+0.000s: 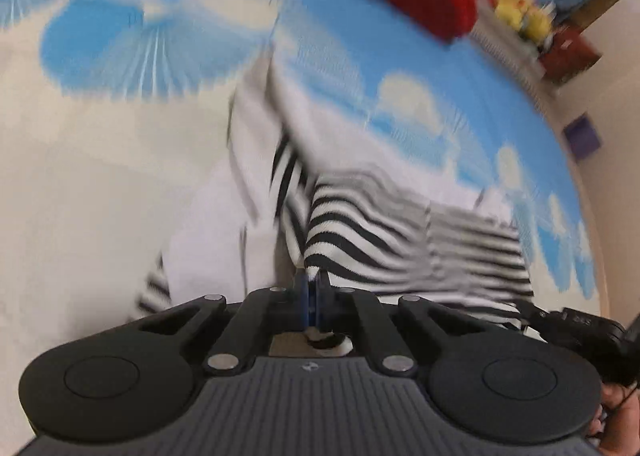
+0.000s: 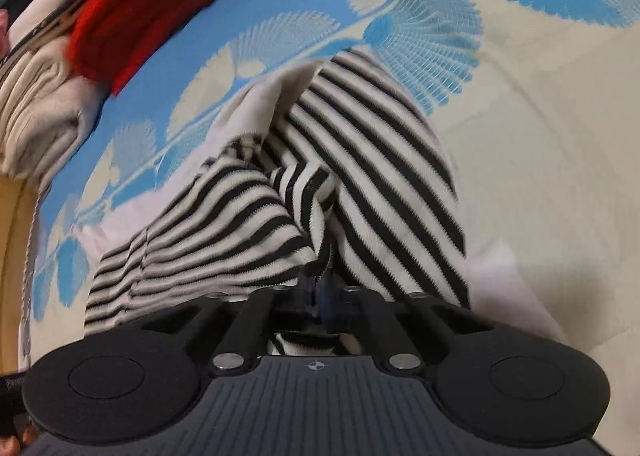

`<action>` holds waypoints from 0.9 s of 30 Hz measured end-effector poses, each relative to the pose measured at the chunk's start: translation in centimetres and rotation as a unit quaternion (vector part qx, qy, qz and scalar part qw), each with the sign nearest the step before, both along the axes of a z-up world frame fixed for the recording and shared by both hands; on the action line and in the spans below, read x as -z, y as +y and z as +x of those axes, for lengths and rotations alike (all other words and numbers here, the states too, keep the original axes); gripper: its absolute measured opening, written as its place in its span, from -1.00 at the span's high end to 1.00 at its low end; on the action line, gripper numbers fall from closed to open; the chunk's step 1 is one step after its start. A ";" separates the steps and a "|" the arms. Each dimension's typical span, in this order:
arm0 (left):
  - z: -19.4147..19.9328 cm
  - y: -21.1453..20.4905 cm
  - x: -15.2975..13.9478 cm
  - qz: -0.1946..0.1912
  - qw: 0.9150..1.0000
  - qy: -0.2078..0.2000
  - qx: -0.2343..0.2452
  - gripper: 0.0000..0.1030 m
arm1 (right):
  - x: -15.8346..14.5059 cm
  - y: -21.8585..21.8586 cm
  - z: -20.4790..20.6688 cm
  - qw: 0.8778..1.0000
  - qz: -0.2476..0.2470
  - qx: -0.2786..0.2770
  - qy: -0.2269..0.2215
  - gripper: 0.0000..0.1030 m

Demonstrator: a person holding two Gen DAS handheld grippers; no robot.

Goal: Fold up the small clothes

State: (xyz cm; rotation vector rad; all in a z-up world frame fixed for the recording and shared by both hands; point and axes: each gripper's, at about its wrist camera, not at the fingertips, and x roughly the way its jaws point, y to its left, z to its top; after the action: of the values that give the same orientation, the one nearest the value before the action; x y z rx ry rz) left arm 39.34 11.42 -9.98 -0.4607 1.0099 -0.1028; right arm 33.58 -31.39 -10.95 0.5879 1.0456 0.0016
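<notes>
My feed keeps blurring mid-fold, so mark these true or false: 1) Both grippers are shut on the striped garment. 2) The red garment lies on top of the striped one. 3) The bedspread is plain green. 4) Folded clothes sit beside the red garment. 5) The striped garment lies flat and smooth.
1) True: the left gripper and right gripper each pinch the striped garment between closed fingers.
2) False: the red garment lies apart from it, further back on the bedspread.
3) False: it is blue and cream with a fan-like pattern.
4) True: a pale folded piece rests against the red garment.
5) False: it is bunched and draped in folds from the grippers.
</notes>
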 end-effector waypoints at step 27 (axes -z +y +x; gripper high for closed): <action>-14.8 0.1 -5.0 0.097 0.993 0.014 0.070 -0.21 | -12.0 -3.0 -11.5 0.992 -0.098 0.004 -0.077 -0.05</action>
State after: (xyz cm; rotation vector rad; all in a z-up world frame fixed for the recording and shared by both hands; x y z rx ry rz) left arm 24.52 11.56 -4.96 -0.2141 1.0681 -0.1233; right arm 22.10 -34.40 1.09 0.4074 0.8812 -0.0607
